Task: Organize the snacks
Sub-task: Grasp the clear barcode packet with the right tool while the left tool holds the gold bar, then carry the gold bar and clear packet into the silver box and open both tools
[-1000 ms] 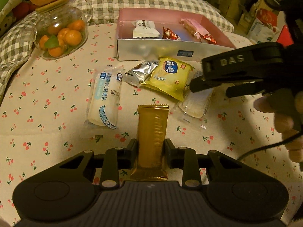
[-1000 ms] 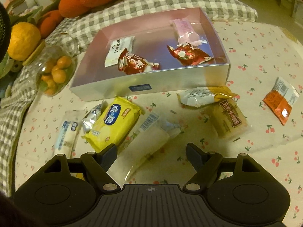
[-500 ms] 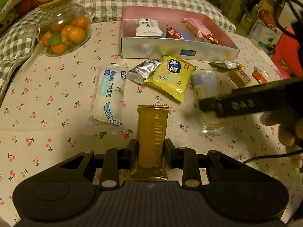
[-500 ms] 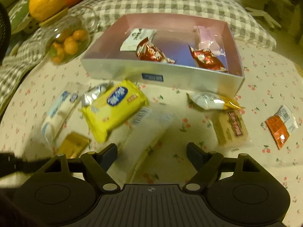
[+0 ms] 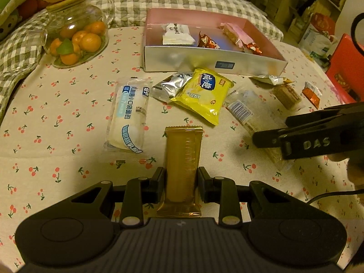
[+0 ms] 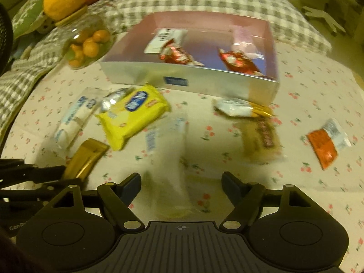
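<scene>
**Gold bar in hand, clear packet next in line**

The left hand-held gripper [image 5: 181, 183] is clamped on a gold foil snack bar [image 5: 183, 159], its jaws pressed against the bar's long sides, with the bar's far end pointing to 12 o'clock above the cherry-print desk [image 5: 56, 122]. The right hand-held gripper [image 6: 181, 183] stands wide open and holds nothing; a clear-wrapped snack packet [image 6: 169, 154] lies between its fingers, blurred in the right wrist view. The silver-walled box [image 5: 204, 59], the apparent home for the snacks, sits at 12 o'clock and already holds a white packet [image 5: 177, 34], a pink packet [image 5: 232, 30] and two red ones. Loose on the desk are a white bread packet [image 5: 128, 116] at 10 o'clock, a silver pouch [image 5: 170, 86], a yellow cracker pack [image 5: 204, 94], a brown bar [image 5: 287, 95] and an orange sachet [image 5: 311, 94] at 2 o'clock. A glass jar of kumquats [image 5: 77, 36] stands at 11 o'clock. The collecting step appears under way: the right side looks set to close on the clear packet, while the gold bar calls for a forward carry over the box's near wall and a release inside.
</scene>
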A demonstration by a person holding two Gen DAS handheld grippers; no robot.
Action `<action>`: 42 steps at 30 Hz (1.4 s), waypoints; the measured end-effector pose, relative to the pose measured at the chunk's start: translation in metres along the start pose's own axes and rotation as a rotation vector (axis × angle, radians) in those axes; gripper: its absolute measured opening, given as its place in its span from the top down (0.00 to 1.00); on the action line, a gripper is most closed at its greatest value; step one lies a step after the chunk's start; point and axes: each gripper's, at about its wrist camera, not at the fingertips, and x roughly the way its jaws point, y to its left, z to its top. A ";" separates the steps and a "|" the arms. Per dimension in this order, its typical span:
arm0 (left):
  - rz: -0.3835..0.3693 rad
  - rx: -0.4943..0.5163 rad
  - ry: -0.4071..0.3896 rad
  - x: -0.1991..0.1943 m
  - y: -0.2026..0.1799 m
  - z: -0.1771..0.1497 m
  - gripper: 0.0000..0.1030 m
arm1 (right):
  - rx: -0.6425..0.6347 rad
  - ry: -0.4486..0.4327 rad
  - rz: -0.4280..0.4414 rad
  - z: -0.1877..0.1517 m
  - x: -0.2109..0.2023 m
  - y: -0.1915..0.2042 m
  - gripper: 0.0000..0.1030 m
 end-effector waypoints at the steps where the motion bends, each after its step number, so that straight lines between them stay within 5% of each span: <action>1: 0.000 0.000 0.001 0.000 0.000 0.000 0.73 | -0.013 -0.001 -0.005 0.000 0.002 0.003 0.24; 5: 0.001 0.000 0.000 0.001 0.000 0.001 0.73 | -0.072 -0.023 -0.046 0.000 0.007 0.012 0.27; 15: 0.008 -0.003 -0.005 0.002 0.000 0.002 0.73 | -0.196 -0.076 -0.079 -0.010 0.003 0.025 0.71; 42: -0.049 -0.042 -0.068 -0.009 -0.013 0.028 0.73 | 0.239 -0.056 0.219 0.004 -0.043 -0.043 0.75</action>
